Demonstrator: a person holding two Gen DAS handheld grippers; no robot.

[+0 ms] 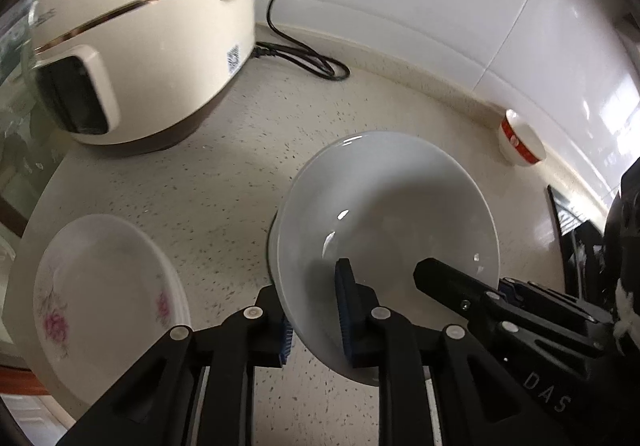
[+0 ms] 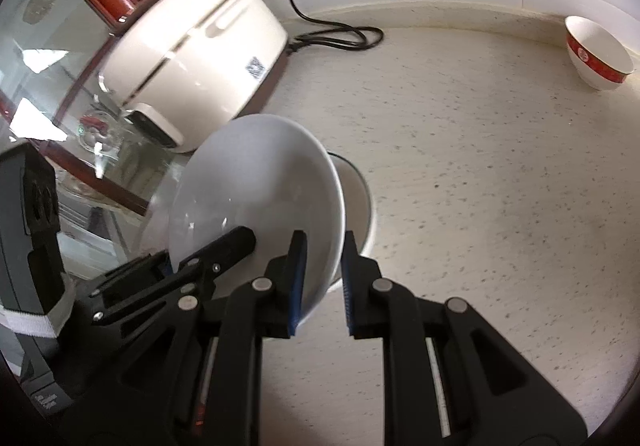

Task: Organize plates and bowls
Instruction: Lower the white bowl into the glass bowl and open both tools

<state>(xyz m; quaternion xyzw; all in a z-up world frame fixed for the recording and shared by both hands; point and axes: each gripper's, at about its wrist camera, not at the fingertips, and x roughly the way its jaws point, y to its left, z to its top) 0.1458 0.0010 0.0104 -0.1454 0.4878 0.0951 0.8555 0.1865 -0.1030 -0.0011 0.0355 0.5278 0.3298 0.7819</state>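
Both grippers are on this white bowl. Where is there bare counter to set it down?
Widest bare patch: speckled counter between the white bowl and the red-banded bowl by the wall. A smaller gap lies between the rice cooker and floral plate. Crowded: around the cooker's coiled black cord.

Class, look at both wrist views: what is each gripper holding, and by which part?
Both hold the same white bowl by its rim: the left gripper and right gripper each pinch its wall, one finger inside, one outside.
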